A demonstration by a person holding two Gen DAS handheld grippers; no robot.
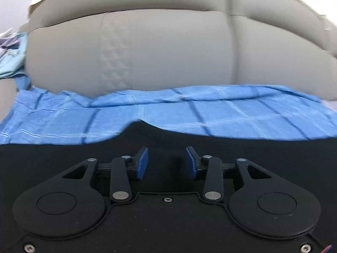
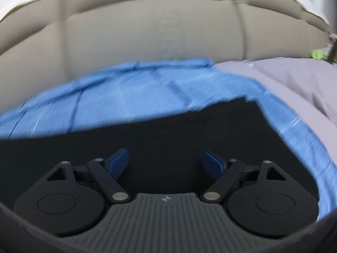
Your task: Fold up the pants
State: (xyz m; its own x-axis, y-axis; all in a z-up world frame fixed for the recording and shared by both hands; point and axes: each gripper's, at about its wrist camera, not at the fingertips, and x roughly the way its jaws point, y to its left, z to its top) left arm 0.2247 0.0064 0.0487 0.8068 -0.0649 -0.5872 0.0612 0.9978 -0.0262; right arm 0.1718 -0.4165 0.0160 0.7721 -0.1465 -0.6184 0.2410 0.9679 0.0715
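Observation:
Black pants (image 1: 63,156) lie flat on a blue creased sheet (image 1: 231,113) that covers a bed. In the left wrist view my left gripper (image 1: 166,162) hovers low over the black cloth, jaws open with nothing between the blue pads (image 1: 142,164). In the right wrist view the pants (image 2: 189,130) fill the lower half, with a corner at the upper right. My right gripper (image 2: 166,164) is wide open over the cloth, pads (image 2: 119,162) empty.
A padded beige headboard (image 1: 168,52) rises just behind the blue sheet (image 2: 126,97). A grey duvet (image 2: 294,80) lies at the right in the right wrist view. Patterned light-blue cloth (image 1: 12,57) sits at the far left.

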